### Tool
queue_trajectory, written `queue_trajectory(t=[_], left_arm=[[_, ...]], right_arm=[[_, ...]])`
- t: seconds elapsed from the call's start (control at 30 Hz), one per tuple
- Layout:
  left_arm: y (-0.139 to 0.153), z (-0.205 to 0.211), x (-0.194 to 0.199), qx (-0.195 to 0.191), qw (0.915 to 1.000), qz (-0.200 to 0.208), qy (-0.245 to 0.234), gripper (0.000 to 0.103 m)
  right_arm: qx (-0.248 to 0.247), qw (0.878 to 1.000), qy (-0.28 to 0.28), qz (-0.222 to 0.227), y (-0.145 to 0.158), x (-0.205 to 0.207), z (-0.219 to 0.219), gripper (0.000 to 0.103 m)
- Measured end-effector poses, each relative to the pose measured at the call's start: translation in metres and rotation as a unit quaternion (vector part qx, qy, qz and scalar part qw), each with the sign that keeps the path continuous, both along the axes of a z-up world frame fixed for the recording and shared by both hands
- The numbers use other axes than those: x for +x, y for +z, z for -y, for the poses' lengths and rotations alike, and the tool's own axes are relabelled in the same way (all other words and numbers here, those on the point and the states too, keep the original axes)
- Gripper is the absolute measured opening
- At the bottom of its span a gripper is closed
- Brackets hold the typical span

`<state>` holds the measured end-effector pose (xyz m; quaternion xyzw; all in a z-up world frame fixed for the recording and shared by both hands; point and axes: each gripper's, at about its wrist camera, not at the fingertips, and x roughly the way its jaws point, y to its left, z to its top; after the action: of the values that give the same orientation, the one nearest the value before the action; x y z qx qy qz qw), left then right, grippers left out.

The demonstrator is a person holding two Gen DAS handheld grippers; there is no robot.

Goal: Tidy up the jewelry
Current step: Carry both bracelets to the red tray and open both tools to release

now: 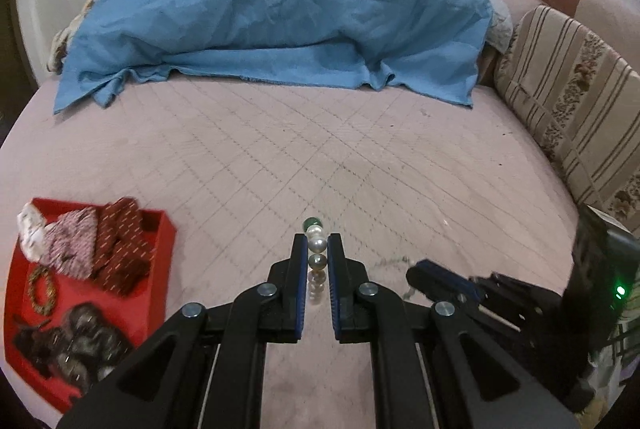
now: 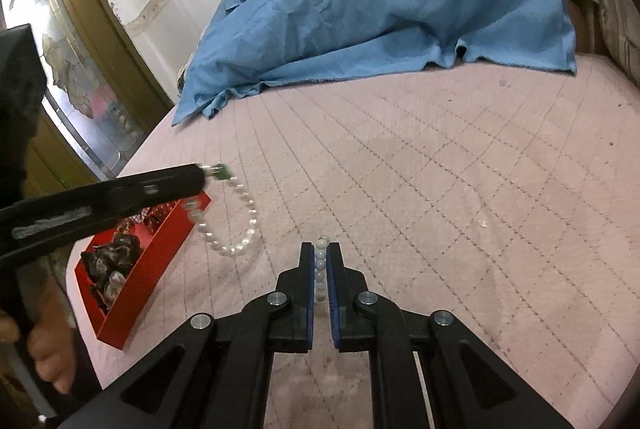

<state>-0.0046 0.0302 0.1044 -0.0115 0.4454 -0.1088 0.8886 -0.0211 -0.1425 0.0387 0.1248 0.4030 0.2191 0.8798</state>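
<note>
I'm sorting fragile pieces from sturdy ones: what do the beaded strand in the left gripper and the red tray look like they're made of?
Bead strand: glossy white pearl-like beads with bright highlights, plus one green bead; real or imitation is unclear. Red tray: rigid, smooth matte walls, probably plastic.

In my left-wrist view, the dark, shiny heap [image 1: 72, 341] in the red plastic tray [image 1: 160, 269] at lower left is too smeared for me to name. My left tongs [image 1: 318, 249] hide most of the white pearl-bead strand [image 1: 317, 245]. In the right-wrist view, my left hand [image 2: 52, 349] is cut off by the frame's left edge, and the strand's [image 2: 236, 225] upper beads blur.
</note>
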Motion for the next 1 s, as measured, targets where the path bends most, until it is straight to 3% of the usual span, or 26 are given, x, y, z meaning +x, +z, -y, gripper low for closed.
queue_trajectory(t=[0.43, 1.0], left_arm=[[0.034, -0.050, -0.072, -0.004, 0.9986, 0.036, 0.038, 0.009], [0.043, -0.119, -0.108, -0.002, 0.9930, 0.057, 0.104, 0.009]], right_arm=[[0.002, 1.000, -0.012, 0.015, 0.033, -0.049, -0.013, 0.007], [-0.041, 0.996, 0.045, 0.060, 0.096, -0.087, -0.072, 0.007]])
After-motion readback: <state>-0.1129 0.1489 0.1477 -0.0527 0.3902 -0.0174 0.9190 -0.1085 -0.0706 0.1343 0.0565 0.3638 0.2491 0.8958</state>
